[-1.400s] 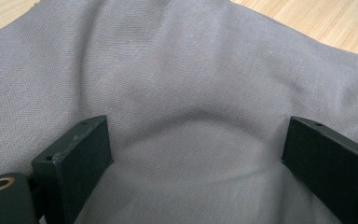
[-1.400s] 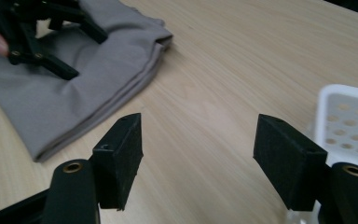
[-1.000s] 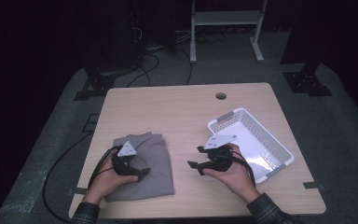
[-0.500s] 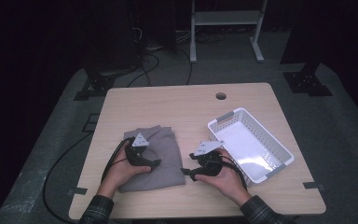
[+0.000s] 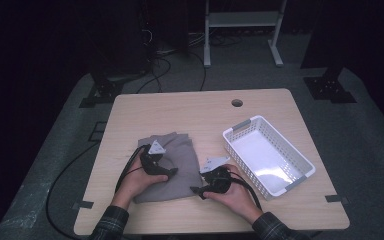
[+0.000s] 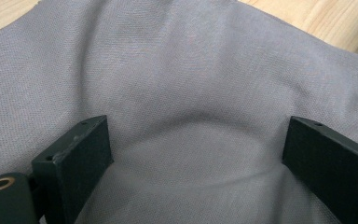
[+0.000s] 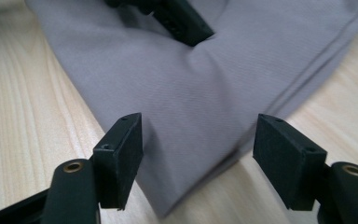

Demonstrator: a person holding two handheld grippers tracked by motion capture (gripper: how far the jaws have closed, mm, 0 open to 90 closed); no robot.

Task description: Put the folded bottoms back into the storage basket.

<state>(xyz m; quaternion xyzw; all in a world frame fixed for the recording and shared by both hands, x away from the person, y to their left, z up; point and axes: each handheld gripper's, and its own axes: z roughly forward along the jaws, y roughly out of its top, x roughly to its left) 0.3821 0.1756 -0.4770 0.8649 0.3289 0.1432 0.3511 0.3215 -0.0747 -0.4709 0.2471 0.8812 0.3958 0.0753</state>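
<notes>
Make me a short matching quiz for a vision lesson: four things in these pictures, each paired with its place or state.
Things:
1. cloth
2. basket
3. left gripper
4. right gripper

Places or states:
A. white, empty, on the table's right
B. open, pressing down on the cloth
C. grey, folded, flat on the table
D. open, at the cloth's near corner

Pairs: 1-C, 2-A, 3-B, 4-D
</notes>
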